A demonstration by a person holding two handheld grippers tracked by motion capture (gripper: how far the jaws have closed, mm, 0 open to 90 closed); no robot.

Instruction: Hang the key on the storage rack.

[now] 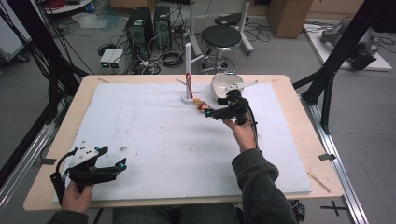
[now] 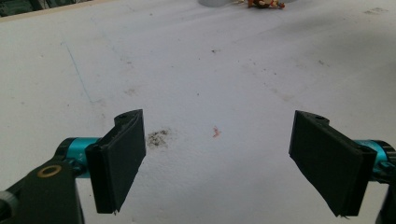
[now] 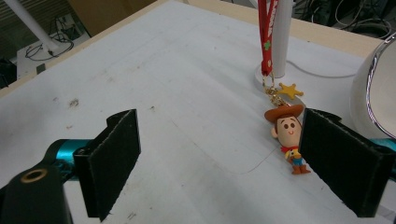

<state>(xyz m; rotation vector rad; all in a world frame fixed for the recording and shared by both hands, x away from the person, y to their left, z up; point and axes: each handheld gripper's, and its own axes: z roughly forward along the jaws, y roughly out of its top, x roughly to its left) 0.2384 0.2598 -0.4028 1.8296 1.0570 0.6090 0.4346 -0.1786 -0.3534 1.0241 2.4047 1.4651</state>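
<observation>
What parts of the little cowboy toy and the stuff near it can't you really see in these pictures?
- Small cowboy figure keychain: in the right gripper view, the black jaw of the right tool covers its far side; in the high view it is too small to make out.
- Red fabric strap: top cut off by the picture edge.
- White rounded bowl-like object: cut off at the right edge.

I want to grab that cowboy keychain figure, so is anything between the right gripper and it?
Nothing visible. The right gripper is open, and the cowboy figure lies just ahead beside one jaw, on bare white board.
</observation>
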